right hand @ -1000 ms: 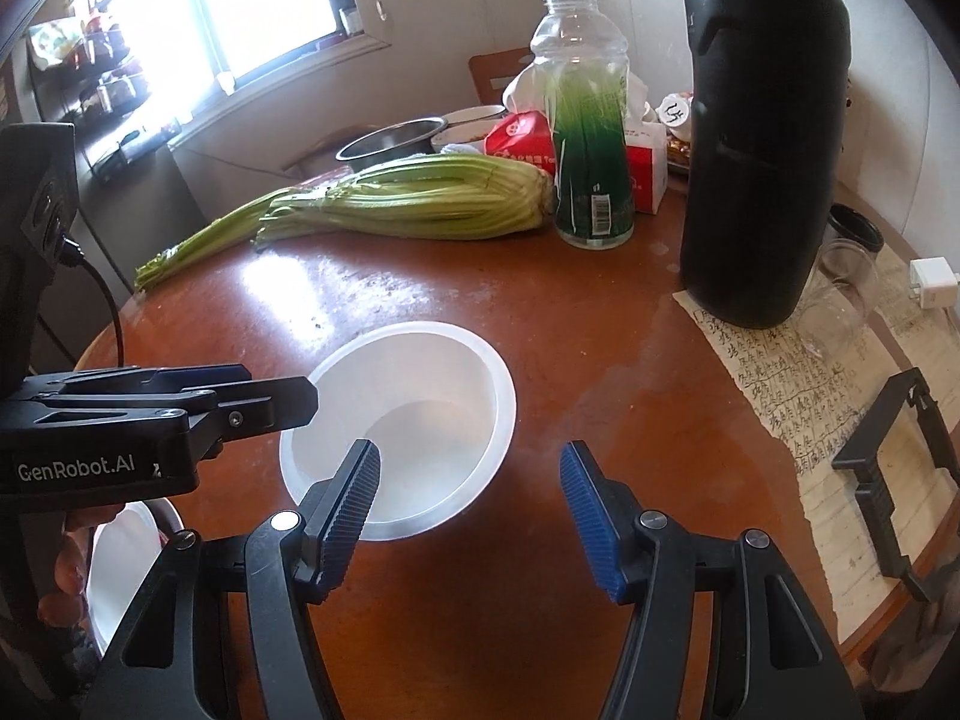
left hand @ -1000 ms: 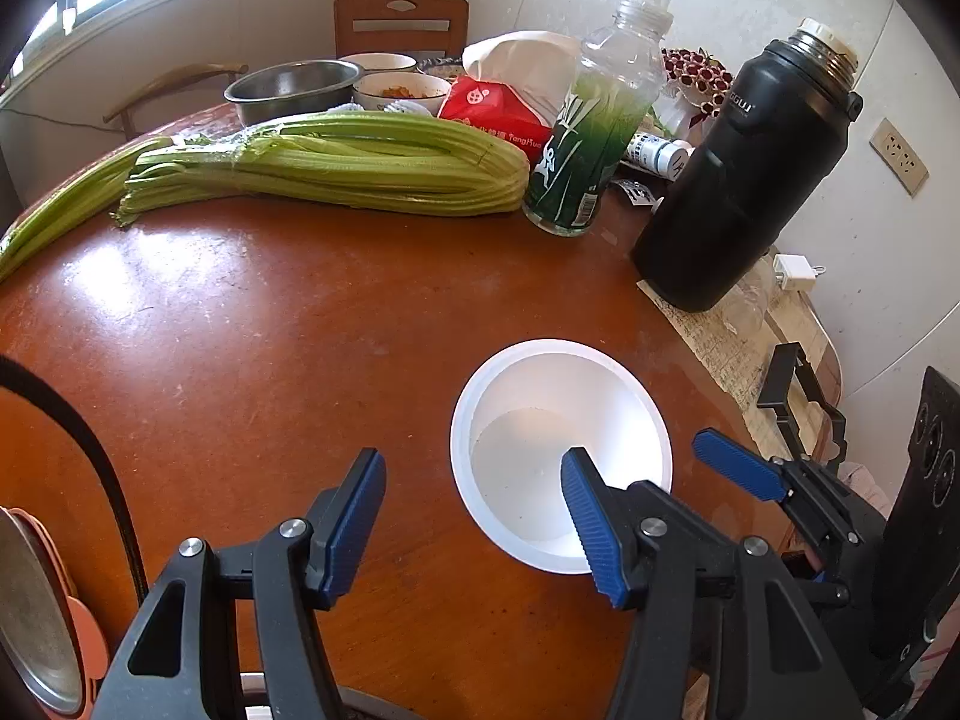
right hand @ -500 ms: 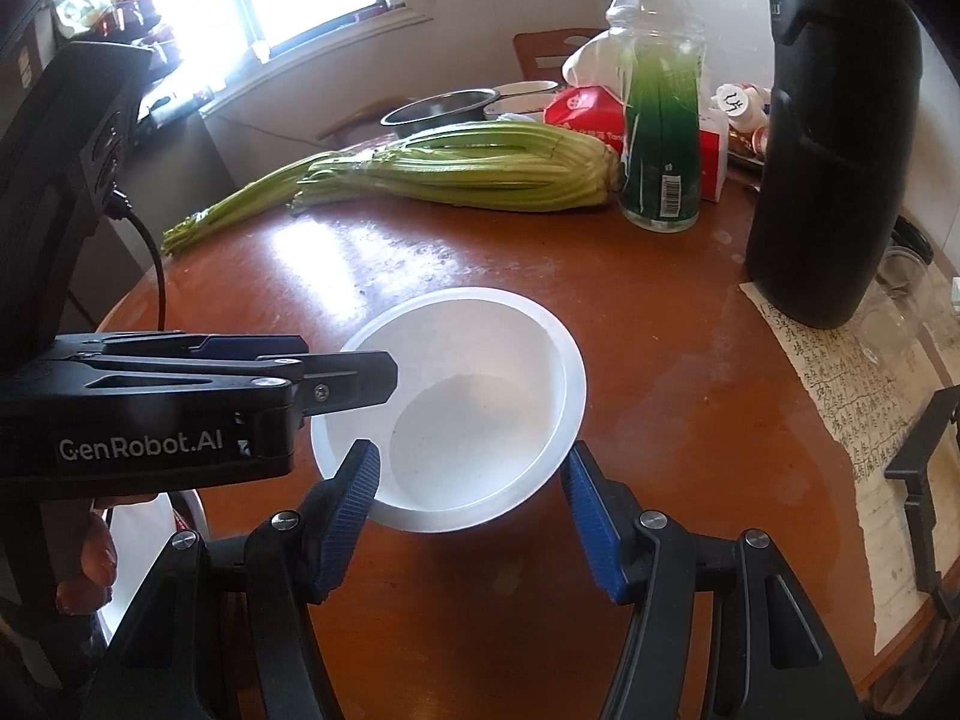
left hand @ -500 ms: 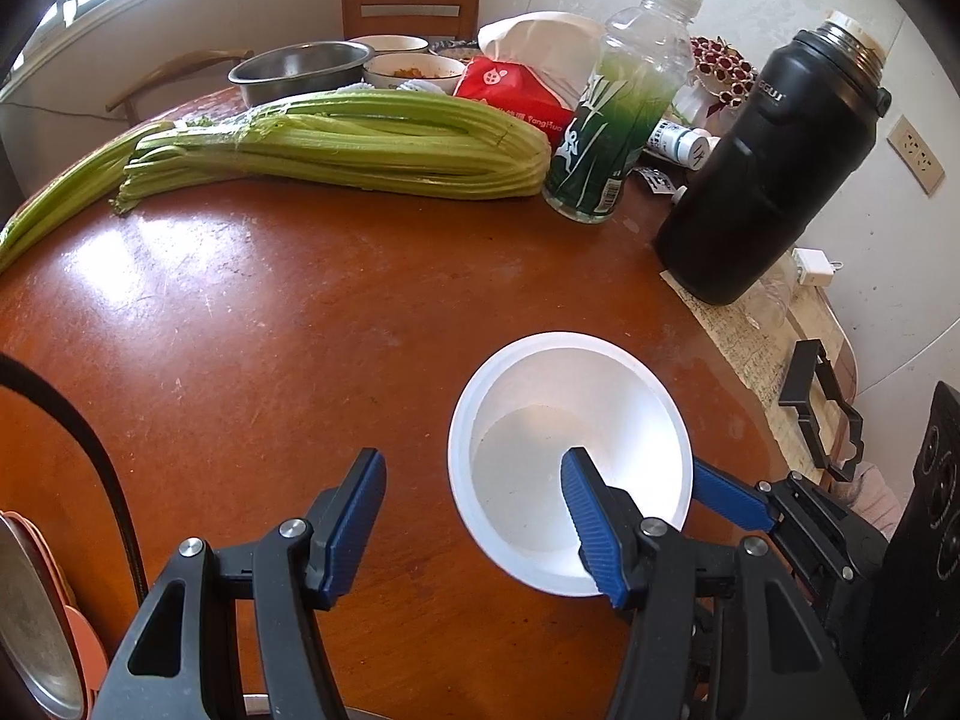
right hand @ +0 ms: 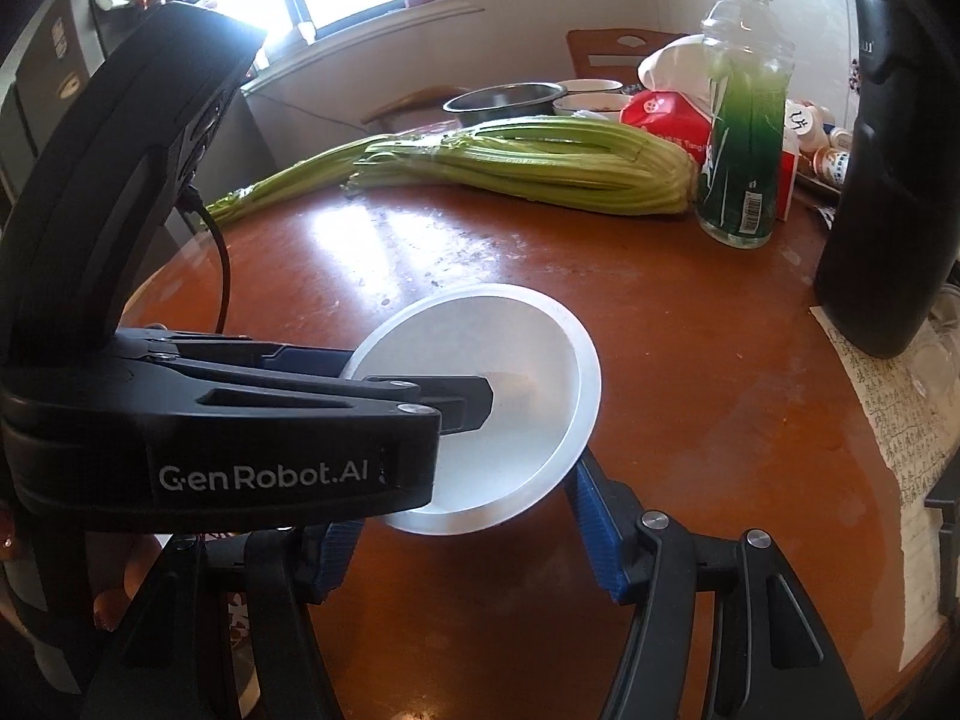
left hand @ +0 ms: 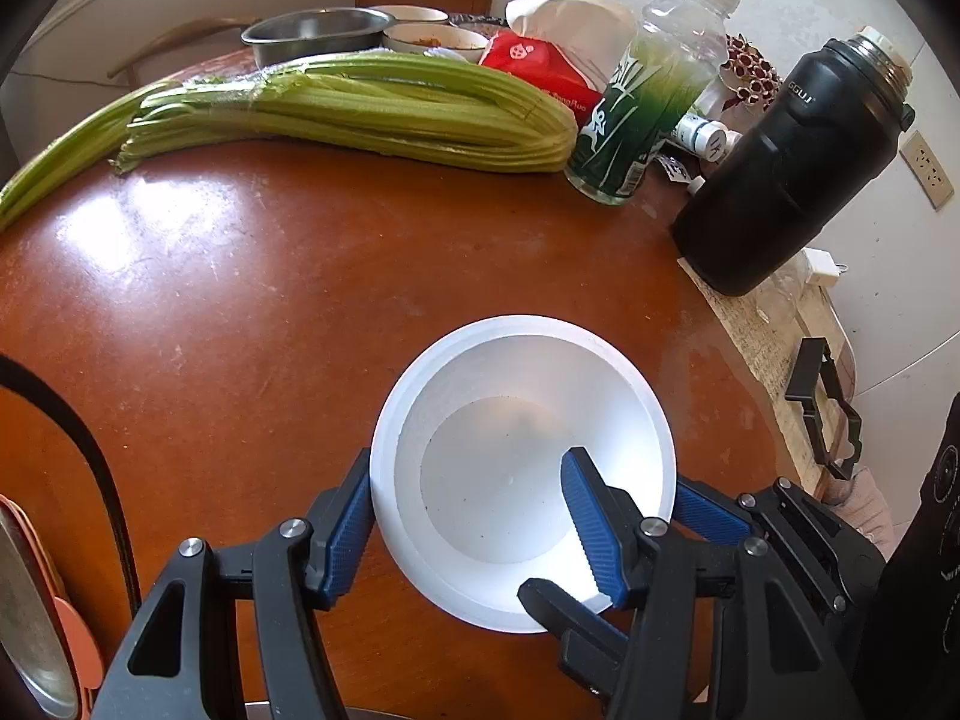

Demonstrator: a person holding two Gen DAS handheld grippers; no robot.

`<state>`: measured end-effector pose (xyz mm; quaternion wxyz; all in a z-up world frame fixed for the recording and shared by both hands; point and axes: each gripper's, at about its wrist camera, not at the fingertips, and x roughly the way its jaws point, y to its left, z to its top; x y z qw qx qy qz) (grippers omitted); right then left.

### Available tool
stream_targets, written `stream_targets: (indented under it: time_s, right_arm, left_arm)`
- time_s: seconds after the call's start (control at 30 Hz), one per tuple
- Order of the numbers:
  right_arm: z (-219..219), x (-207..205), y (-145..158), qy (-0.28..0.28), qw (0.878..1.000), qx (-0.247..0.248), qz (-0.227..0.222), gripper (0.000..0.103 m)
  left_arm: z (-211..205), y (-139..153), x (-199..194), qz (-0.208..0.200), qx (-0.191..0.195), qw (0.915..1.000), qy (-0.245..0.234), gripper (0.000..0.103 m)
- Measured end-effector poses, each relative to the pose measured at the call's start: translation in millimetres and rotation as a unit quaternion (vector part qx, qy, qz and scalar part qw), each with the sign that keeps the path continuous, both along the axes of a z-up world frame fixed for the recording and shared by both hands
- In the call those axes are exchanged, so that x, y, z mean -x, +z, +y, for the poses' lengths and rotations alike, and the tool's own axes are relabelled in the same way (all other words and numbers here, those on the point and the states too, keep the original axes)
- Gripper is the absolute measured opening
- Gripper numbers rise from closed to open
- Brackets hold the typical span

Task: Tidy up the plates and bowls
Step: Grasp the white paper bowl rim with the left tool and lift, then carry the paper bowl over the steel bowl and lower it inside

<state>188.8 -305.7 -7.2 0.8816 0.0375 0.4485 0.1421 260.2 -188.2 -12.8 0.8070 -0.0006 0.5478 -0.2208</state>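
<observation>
A white bowl (left hand: 522, 420) sits near the front of the brown round table (left hand: 270, 312); in the right wrist view the bowl (right hand: 528, 330) looks tipped toward the camera. My left gripper (left hand: 468, 462) straddles its near left wall, one blue finger outside the rim and the other inside, apart from the wall, so it stands open. My right gripper (right hand: 462, 504) comes in from the right. Its jaws are opening, with the bowl's near part between them. Its right pad (right hand: 591, 516) lies by the rim; the left one is half hidden behind the left gripper (right hand: 420, 390).
Behind the bowl lie a celery bunch (left hand: 360, 114), a green bottle (left hand: 642, 120) and a black flask (left hand: 792, 180). A steel bowl (left hand: 318, 36) stands at the back. Written paper (left hand: 750, 324) and a black clip (left hand: 822, 408) lie at the right edge, plates (left hand: 30, 612) at the left.
The right gripper has slid in from the right until the bowl's near part lies between its fingers. The bowl now looks larger and closer, and its rim reaches the left gripper's outer finger.
</observation>
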Motion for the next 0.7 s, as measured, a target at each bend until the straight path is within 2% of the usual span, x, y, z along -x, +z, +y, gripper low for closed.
stream_targets:
  time_s: [0.7]
  right_arm:
    - [36.2,24.5,33.2,0.035,0.999,0.005,-0.041,0.066]
  left_arm:
    - [45.3,43.3,31.5,-0.053,0.026,0.9978,0.03,0.06]
